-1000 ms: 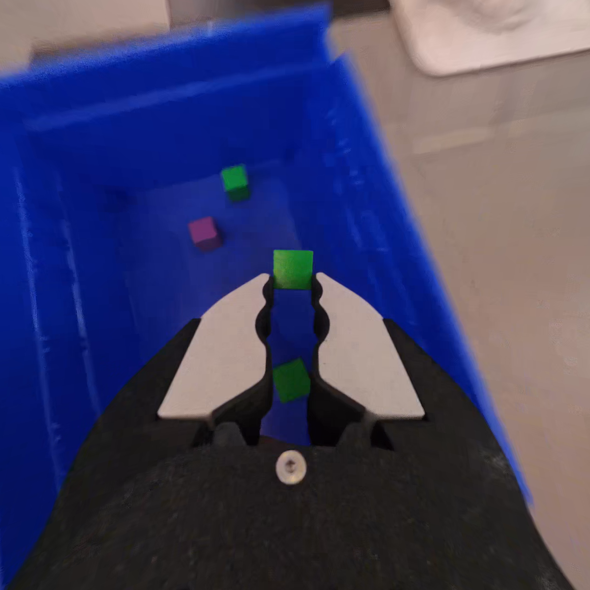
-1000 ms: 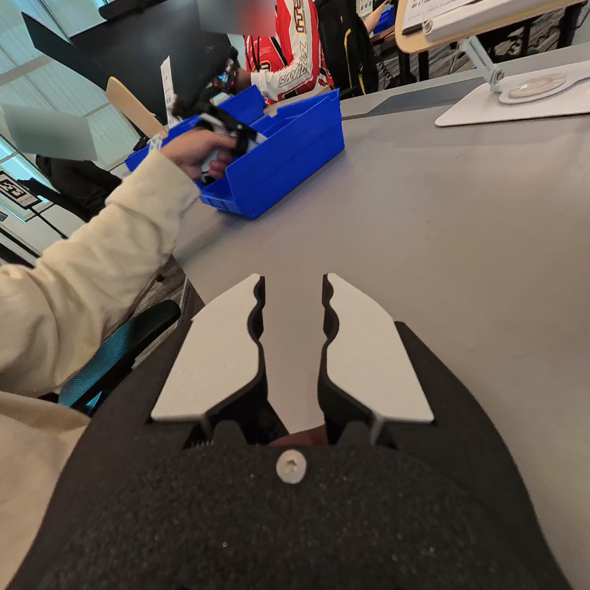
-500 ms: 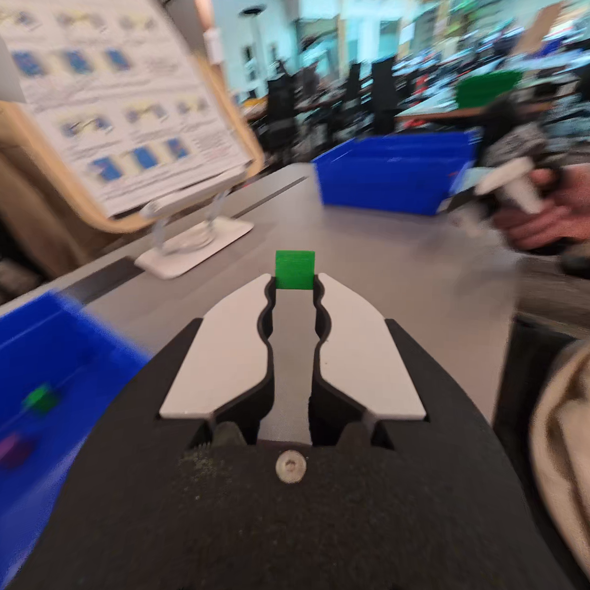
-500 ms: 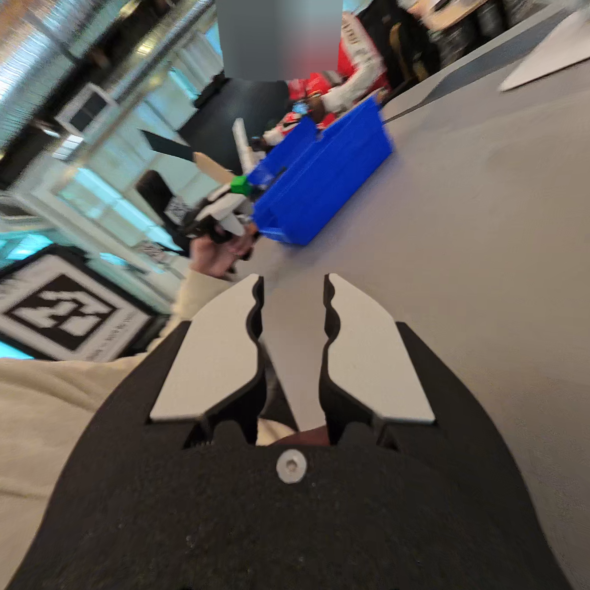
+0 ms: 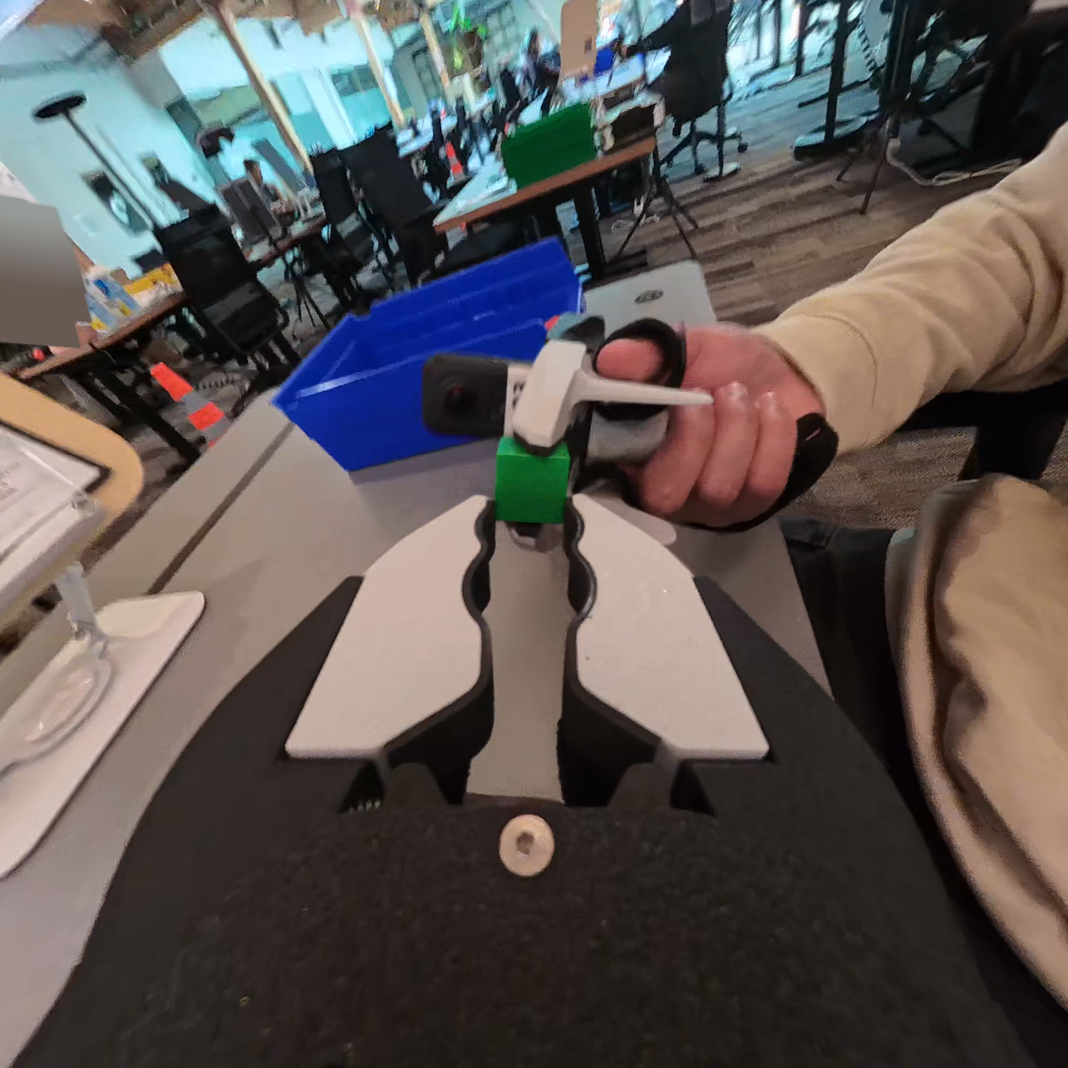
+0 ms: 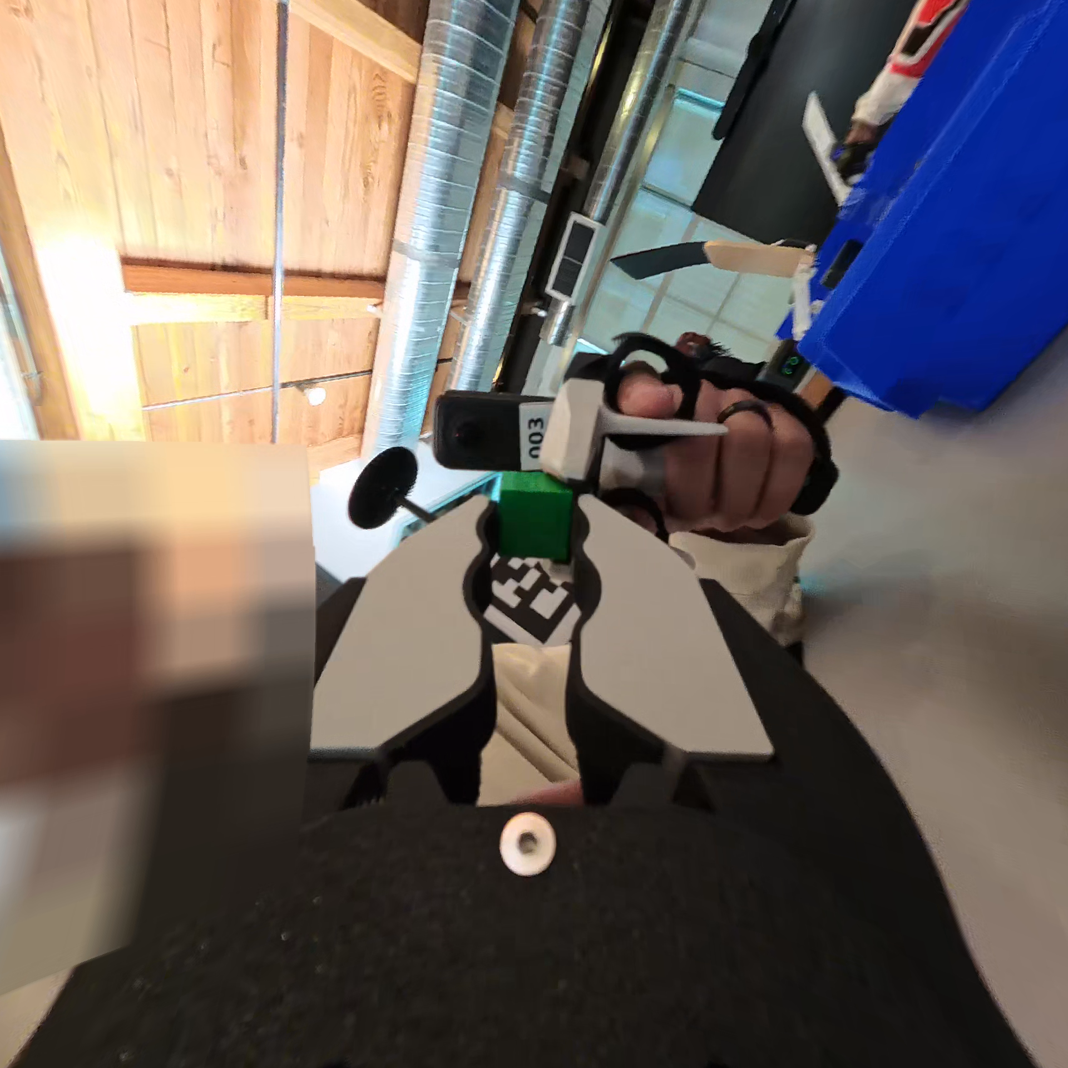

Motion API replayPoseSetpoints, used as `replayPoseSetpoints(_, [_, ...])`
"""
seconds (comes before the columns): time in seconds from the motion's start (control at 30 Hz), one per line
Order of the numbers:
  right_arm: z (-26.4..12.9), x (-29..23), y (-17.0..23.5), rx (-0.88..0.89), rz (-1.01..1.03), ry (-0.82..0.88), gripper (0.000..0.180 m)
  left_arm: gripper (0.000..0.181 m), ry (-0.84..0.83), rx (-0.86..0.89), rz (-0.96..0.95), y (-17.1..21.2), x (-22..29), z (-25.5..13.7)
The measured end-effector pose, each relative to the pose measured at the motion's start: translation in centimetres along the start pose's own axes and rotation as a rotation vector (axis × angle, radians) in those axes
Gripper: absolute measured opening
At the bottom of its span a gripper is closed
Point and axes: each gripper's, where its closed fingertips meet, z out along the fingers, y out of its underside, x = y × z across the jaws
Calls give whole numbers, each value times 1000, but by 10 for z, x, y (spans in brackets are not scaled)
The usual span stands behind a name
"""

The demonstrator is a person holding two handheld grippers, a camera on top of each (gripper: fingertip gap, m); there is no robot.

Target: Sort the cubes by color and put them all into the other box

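- The left gripper (image 5: 529, 514), with pale grey fingers on a black body, clamps a small green cube (image 5: 530, 488) at its fingertips — above the grey tabletop (image 5: 289, 555).
- The right gripper (image 6: 533, 534) meets it head-on; its own tips press the same green cube (image 6: 534, 523) from both sides, so both claws are clamped on one block.
- A hand (image 5: 716, 427) in a cream sleeve holds the right gripper's handle, finger through a black loop.
- A blue plastic box (image 5: 427, 370) stands on the table behind the cube — apart from it.
- Another blue box (image 6: 953, 243) shows at the right wrist view's upper right edge.
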Motion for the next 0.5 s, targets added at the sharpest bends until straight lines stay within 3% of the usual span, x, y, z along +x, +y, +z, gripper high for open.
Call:
replayPoseSetpoints(0.07, [-10, 9, -3, 19, -38, 75, 22, 23, -38, -72, -33, 15, -2, 3])
replayPoseSetpoints(0.17, [-29, 5, -8, 55, -101, 135, 22, 54, -88, -121, -141, 19, 2, -10])
replayPoseSetpoints(0.2, [-36, 3, -6, 48, -153, 181, 23, 56, -112, -105, -192, 18, 4, -18])
replayPoseSetpoints(0.33, [-80, 11, 2, 28, -513, 572, 22, 46, -372, 42, -432, 26, -1, -58])
replayPoseSetpoints(0.4, [-112, 12, -2, 90, -710, 805, 23, 38, -523, 16, -455, 46, -3, -75])
replayPoseSetpoints(0.5, [-141, 6, -1, 150, -858, 972, 23, 39, -527, -63, -441, 64, 9, -78])
